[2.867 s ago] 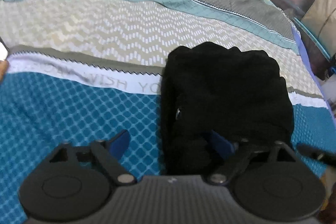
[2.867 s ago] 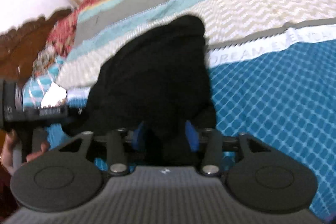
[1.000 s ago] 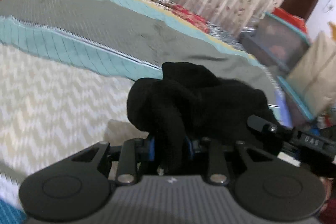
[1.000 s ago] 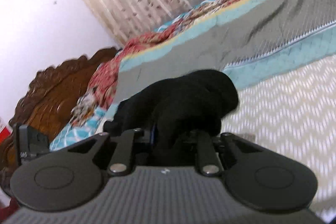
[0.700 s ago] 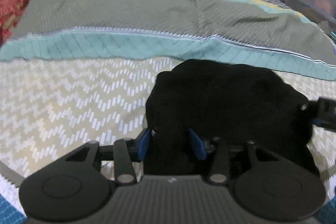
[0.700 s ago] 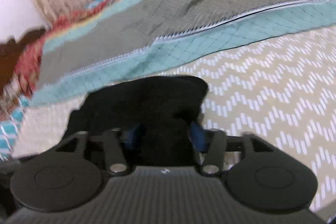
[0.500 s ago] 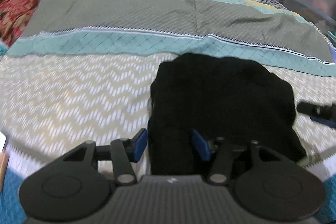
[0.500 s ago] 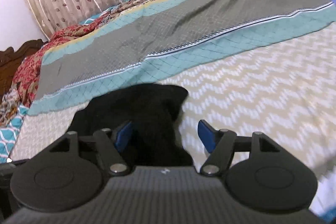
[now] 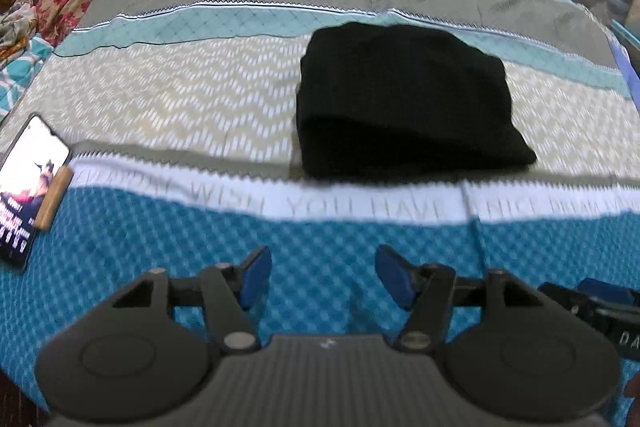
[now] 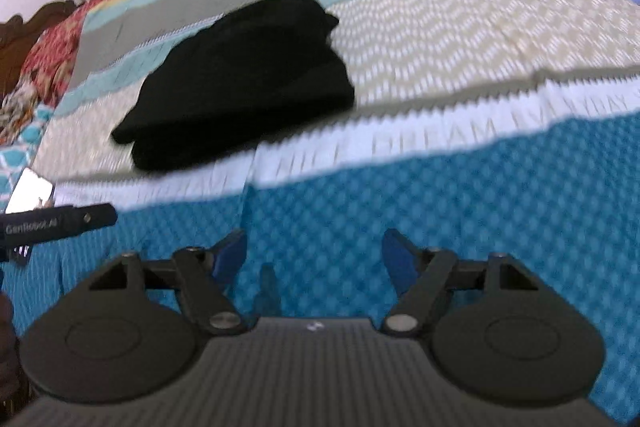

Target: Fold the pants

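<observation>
The black pants (image 9: 404,103) lay folded in a small neat pile on the bed (image 9: 180,107), on the zigzag stripe of the cover. The left tongs (image 9: 322,277) and the right tongs (image 10: 312,257) had just been opening. Both stood wide with nothing between them, well apart from the pile. The folding looked done. Maybe only a little smoothing was left.
</observation>
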`<state>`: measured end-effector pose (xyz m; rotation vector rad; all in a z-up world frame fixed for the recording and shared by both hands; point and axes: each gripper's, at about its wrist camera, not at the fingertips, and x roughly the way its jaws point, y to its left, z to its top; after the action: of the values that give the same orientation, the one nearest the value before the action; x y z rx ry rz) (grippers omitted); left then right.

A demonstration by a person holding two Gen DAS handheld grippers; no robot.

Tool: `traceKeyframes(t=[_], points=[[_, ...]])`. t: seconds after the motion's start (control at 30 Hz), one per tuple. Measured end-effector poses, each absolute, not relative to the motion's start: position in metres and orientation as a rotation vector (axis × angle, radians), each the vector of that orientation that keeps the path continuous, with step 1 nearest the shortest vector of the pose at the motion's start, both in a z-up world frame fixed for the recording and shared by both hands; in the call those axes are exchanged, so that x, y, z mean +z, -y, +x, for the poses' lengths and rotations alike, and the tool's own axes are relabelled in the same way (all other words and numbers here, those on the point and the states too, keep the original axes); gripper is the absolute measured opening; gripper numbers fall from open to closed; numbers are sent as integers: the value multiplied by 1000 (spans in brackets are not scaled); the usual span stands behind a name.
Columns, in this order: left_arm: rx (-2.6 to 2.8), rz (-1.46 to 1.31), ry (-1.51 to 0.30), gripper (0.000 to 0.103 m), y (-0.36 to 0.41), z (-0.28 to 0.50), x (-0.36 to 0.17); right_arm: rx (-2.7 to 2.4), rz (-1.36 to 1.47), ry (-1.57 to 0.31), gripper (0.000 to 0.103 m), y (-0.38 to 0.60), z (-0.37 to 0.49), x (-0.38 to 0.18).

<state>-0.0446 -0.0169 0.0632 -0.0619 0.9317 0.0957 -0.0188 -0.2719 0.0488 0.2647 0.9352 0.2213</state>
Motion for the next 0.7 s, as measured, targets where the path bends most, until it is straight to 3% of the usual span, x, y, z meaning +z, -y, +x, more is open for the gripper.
traceKeyframes(t=[0.07, 0.13, 0.43, 0.7], points=[[97, -45, -931, 67, 21, -58, 63, 227, 252, -948, 81, 267, -32, 49], [101, -34, -927, 79, 26, -69, 63, 236, 235, -952, 81, 262, -43, 51], [113, 18, -879, 103, 40, -111, 71, 282, 219, -951, 83, 252, -81, 55], [94, 13, -870, 103, 47, -128, 79, 266, 278, -884, 86, 262, -96, 71]])
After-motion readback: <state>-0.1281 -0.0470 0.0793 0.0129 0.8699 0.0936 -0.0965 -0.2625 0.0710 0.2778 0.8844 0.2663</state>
